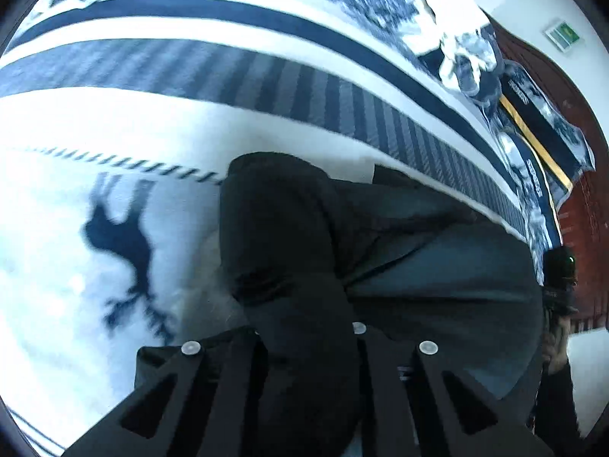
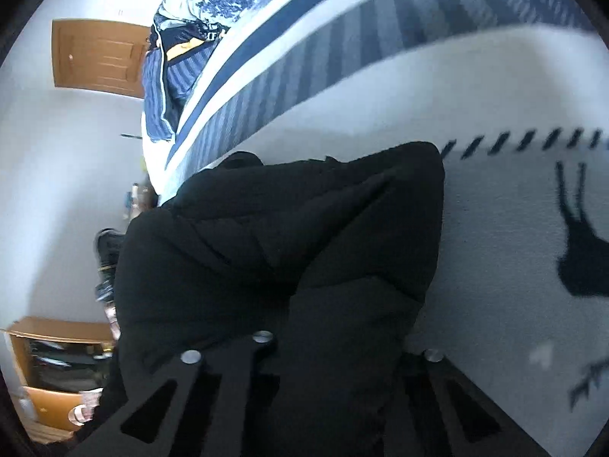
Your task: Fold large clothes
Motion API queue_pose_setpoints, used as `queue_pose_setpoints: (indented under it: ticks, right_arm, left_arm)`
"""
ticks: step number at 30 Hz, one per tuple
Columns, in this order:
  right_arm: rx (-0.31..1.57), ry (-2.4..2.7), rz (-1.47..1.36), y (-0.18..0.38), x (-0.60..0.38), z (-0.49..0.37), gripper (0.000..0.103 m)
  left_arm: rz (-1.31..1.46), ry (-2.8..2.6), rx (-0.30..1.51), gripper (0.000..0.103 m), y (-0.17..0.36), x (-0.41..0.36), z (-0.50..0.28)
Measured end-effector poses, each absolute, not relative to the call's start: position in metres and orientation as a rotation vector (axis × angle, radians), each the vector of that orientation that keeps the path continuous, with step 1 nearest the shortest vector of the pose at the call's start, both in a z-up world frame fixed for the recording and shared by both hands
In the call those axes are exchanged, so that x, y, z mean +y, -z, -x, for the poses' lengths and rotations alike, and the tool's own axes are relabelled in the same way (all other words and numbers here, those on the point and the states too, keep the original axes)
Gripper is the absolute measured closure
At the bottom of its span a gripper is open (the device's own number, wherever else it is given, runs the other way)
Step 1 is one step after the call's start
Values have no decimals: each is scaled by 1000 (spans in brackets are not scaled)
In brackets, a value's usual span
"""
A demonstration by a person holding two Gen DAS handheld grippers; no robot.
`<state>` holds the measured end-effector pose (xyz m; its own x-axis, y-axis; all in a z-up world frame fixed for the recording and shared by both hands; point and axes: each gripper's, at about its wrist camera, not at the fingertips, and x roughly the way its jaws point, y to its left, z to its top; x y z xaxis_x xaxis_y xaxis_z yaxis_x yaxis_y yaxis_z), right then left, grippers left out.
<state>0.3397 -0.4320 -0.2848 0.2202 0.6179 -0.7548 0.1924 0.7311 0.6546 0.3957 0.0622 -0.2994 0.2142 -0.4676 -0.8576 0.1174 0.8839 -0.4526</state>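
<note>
Left wrist view: my left gripper is pinching a bunched fold of the black garment, jaws narrowed tight on the cloth, which is lying on the white blanket with its dark deer print.

Right wrist view: my right gripper is clamping another fold of the same garment, near the striped band; a wooden door is showing far left.

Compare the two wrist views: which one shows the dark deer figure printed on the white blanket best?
The left wrist view: the whole deer figure lies on the white blanket, beside the black garment. In the right wrist view the deer is cut off at the picture's right edge.
</note>
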Motion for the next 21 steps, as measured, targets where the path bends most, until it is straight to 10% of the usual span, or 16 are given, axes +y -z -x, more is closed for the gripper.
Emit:
queue_pose_setpoints:
  ticks: [13, 18, 21]
  right_arm:
    - [1198, -266, -620, 210, -439, -365, 97]
    - [1302, -203, -653, 261, -438, -367, 81]
    - [1221, -116, -703, 238, -456, -341, 47]
  left_arm:
    - [357, 320, 1209, 94, 278, 72, -424]
    - [457, 248, 1273, 63, 305, 89, -426]
    - [484, 141, 1186, 32, 279, 124, -395]
